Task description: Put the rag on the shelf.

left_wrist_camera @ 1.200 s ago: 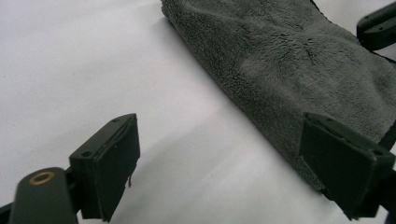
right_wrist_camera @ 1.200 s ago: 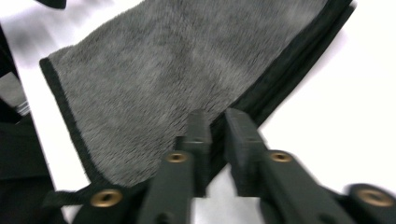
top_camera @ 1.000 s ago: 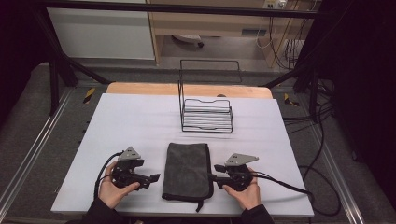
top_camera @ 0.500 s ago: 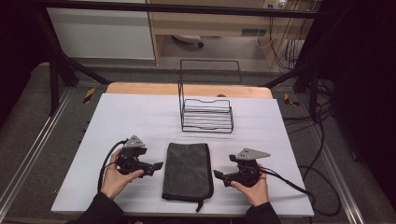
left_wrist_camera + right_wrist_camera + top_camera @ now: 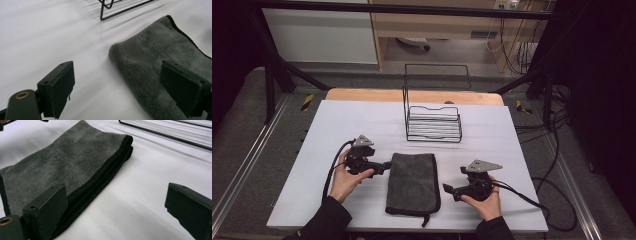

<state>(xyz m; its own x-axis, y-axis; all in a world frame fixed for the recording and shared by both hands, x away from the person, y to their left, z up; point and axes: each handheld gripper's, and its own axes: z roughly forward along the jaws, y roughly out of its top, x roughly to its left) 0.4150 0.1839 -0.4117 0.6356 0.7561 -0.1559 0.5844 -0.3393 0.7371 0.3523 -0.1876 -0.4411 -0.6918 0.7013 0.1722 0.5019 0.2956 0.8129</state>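
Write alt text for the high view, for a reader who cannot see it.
A folded grey towel lies flat on a white table between two hand-held grippers, the left gripper at its left edge and the right gripper beside its right edge, neither holding it. A black wire rack stands behind the towel, toward the table's far edge.

Bright, evenly lit table [image 5: 337, 130], dark surroundings; soft shadows, close jaws blurred.

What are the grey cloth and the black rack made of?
The cloth looks like soft fuzzy microfibre or terry: a matte, fluffy nap shows, with a darker stitched edge. The rack looks like thin metal wire with a black coating, judging by its slim, stiff bent rods; the coating could be paint.
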